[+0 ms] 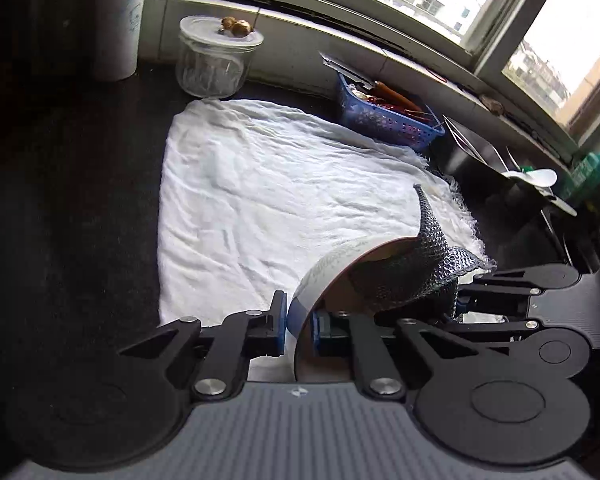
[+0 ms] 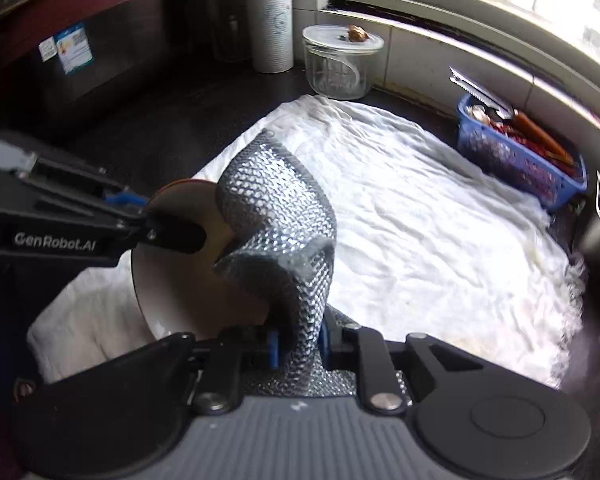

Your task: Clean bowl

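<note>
A bowl (image 1: 339,268), white outside with a blue band and brown inside, is tipped on its side over the white towel (image 1: 260,200). My left gripper (image 1: 298,328) is shut on its rim, one blue pad outside the wall and one inside. A silver mesh cloth (image 1: 415,272) is pushed into the bowl from the right. In the right wrist view my right gripper (image 2: 300,346) is shut on the lower end of that mesh cloth (image 2: 276,216). The cloth curls up against the inside of the bowl (image 2: 188,292). The left gripper (image 2: 156,216) reaches in from the left onto the rim.
The towel (image 2: 419,220) lies on a dark counter. Behind it stand a lidded glass jar (image 1: 214,60) and a paper roll (image 2: 270,20). A blue basket (image 1: 383,120) of utensils sits by the window wall. A dark metal rack (image 1: 499,184) is at the right.
</note>
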Tool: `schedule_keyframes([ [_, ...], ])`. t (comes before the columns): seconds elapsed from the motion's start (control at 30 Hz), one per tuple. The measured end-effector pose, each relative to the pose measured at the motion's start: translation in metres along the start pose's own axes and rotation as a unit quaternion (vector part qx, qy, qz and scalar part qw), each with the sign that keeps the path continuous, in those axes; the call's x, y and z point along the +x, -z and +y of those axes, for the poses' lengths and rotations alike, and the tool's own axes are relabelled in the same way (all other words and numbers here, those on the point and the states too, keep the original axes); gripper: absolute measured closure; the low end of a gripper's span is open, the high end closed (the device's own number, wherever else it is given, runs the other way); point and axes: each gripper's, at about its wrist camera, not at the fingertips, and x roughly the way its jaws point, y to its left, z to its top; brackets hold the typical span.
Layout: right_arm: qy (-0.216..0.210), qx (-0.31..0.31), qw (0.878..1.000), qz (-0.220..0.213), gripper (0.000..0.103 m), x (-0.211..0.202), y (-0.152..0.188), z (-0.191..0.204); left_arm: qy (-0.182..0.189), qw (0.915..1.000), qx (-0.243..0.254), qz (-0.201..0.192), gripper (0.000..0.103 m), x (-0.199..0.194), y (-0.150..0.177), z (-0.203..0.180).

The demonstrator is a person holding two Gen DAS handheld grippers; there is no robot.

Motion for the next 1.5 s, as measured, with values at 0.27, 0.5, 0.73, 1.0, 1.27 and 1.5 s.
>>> schedule_keyframes([
  [0.27, -0.004, 0.008, 1.000, -0.016, 0.084, -0.019, 0.000, 0.004, 0.070, 0.9887, -0.128, 0.034, 0.094, 0.015, 0.009, 0.025],
  [0.5, 0.108, -0.209, 0.972, 0.004, 0.088, -0.023, 0.002, 0.042, -0.005, 0.9947, 0.081, 0.063, 0.088, 0.023, 0.016, -0.033],
  [0.73, 0.154, -0.331, 0.931, 0.006, 0.085, -0.017, 0.018, 0.064, -0.090, 0.9546, 0.283, 0.022, 0.095, 0.009, 0.008, -0.080],
  [1.0, 0.044, -0.092, 0.995, 0.014, 0.084, -0.013, 0.002, 0.020, -0.015, 0.9996, 0.009, 0.022, 0.096, 0.005, 0.003, -0.013],
  [1.27, -0.035, 0.136, 0.990, 0.003, 0.083, 0.005, 0.017, -0.008, 0.056, 0.9788, -0.191, 0.047, 0.097, 0.014, 0.034, 0.029],
  [1.5, 0.001, 0.057, 0.998, -0.003, 0.085, -0.008, 0.009, -0.003, 0.017, 0.9967, -0.053, 0.058, 0.090, 0.018, 0.019, -0.010],
])
